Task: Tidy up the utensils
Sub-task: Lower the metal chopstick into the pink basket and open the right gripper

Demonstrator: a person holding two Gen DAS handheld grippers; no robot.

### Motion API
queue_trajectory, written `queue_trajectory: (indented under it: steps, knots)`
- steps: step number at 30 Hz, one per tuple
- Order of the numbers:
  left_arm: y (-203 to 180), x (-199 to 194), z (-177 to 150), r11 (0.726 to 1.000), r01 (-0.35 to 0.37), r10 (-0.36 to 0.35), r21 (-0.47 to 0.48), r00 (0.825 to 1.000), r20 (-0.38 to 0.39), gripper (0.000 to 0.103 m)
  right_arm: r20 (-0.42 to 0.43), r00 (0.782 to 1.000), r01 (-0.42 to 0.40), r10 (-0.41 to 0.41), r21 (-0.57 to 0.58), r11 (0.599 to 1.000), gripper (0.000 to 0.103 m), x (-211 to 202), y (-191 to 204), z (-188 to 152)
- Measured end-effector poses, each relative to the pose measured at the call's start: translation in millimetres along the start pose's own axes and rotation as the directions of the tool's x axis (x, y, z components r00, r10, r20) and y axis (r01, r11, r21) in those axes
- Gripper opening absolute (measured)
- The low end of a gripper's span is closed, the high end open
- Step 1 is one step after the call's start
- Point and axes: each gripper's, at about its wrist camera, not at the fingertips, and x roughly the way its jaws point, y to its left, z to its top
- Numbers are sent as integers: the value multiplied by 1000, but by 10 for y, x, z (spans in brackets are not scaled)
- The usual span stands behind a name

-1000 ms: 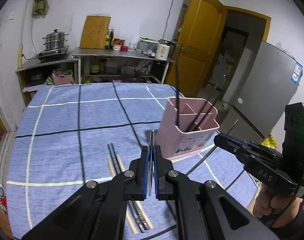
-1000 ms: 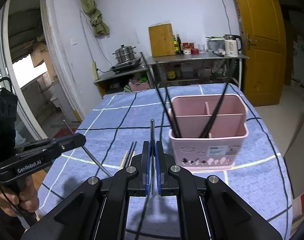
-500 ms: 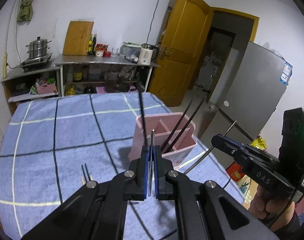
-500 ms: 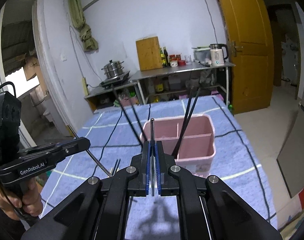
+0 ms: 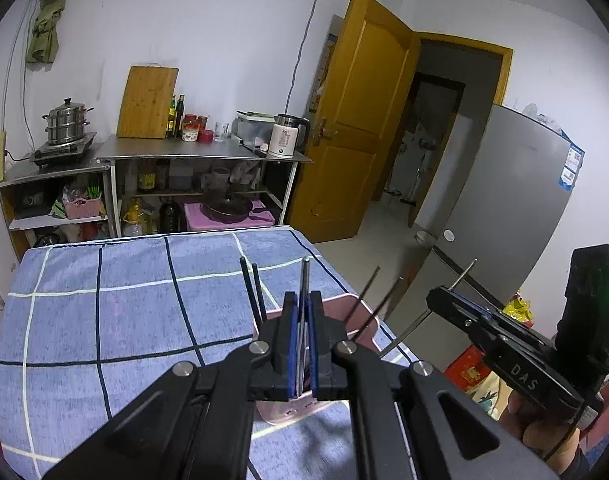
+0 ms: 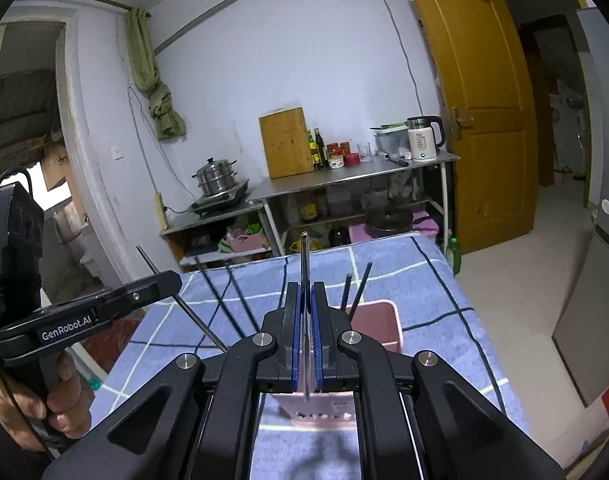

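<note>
Left gripper (image 5: 303, 312) clamps chopstick (image 5: 304, 280) above holder (image 5: 360, 330)

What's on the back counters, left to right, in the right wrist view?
Steamer pot → cutting board → dark bottles → red-lidded jars → white kettle.

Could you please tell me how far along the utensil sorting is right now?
Done: several dark chopsticks already stand in the pink holder. In hand: the left gripper and right gripper each clamp one metal chopstick above it. Left: dropping both in; anything else on the table is hidden.
</note>
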Motion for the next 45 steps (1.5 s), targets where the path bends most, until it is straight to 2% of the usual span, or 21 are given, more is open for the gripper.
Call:
queue_trajectory:
  steps: [9,20,27,31,36,45]
  knots:
    - [14,249,-22,1000,-5,5,7,1000,-17,5,-7,1000,7,-7,29,1000,5,257,-109,-22]
    - [185,560,-325,1000,-3,0,-31,995,-104,5,-108,994,19,-15,37,999,5,647,-235,-401]
    - [153,660,-463,1000,1,-4,-18,990,-140,5,-168,986,26,-21,22,999,5,760,-252,-547]
    - [154,664,-507,1000,4,-6,-19,989,-151,5,-171,985,21,-18,18,1000,5,729,-226,-554]
    - [190,552,-504,1000,-5,1,-30,992,-130,16,-142,990,26,-25,7,1000,14,599,-199,-502]
    - [233,262,-505,999,-7,4,-40,997,-81,21,-106,994,28,-28,0,1000,15,326,-97,-494]
